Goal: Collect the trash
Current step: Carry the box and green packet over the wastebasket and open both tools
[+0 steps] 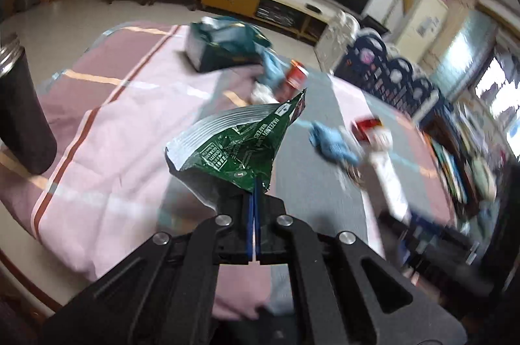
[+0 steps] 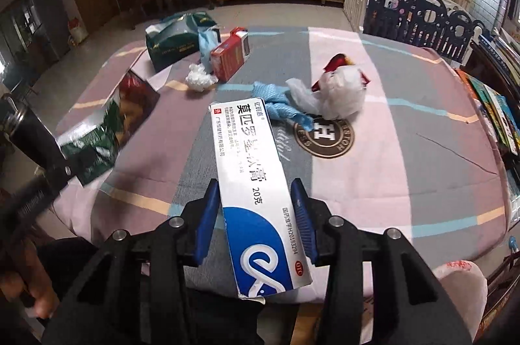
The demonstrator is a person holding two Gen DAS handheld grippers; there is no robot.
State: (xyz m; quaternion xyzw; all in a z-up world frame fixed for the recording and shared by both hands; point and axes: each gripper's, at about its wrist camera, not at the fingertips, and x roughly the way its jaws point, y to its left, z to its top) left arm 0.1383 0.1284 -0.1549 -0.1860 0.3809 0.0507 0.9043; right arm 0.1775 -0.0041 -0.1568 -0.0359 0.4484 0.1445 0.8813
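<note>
A: The green wrapper (image 1: 239, 146) looks like glossy foil, silver inside, crinkled.
B: And the ointment box (image 2: 256, 198)?
A: Smooth printed card, slight sheen. The cloth (image 2: 406, 150) over the tabletop is matt woven fabric.
B: The flask (image 1: 19, 104)?
A: Probably matt-coated metal; it's blurred.

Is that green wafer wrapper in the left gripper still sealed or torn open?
Torn open. The green wafer wrapper shows a ragged edge and its silver inside, and it hangs crumpled from the shut left gripper.
</note>
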